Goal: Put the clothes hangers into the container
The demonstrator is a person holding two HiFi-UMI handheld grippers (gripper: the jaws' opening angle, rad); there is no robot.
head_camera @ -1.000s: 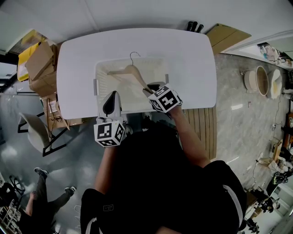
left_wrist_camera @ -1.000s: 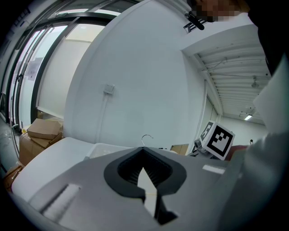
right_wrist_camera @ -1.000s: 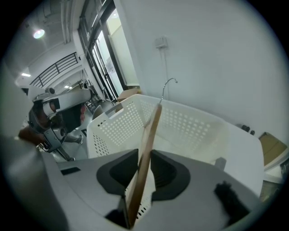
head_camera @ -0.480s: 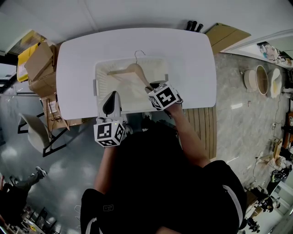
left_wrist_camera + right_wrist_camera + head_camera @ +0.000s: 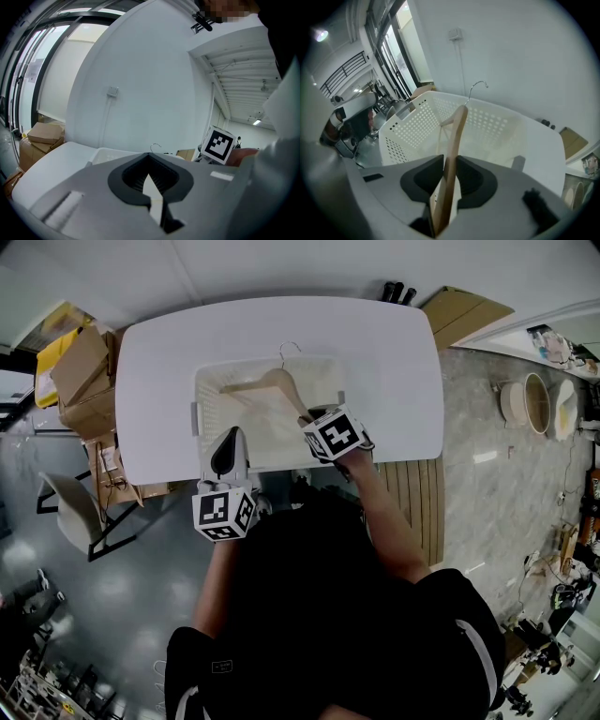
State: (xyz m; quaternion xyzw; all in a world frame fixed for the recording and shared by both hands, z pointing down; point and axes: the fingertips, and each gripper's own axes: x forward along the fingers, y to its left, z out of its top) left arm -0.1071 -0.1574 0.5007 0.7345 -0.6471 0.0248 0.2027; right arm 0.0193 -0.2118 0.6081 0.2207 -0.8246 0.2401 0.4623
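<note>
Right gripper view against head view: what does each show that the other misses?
Only the right gripper view shows the right gripper clamped on one arm of the wooden hanger. Only the head view shows the left gripper at the near edge of the table. Both show the hanger reaching over the white basket, hook at the far end.

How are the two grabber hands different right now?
The right gripper pinches a wooden hanger over the white basket; the left gripper holds nothing. The right gripper's jaws press on the wood, while the left gripper's jaws sit close together with only air between them. Both are gray and point toward the basket.
</note>
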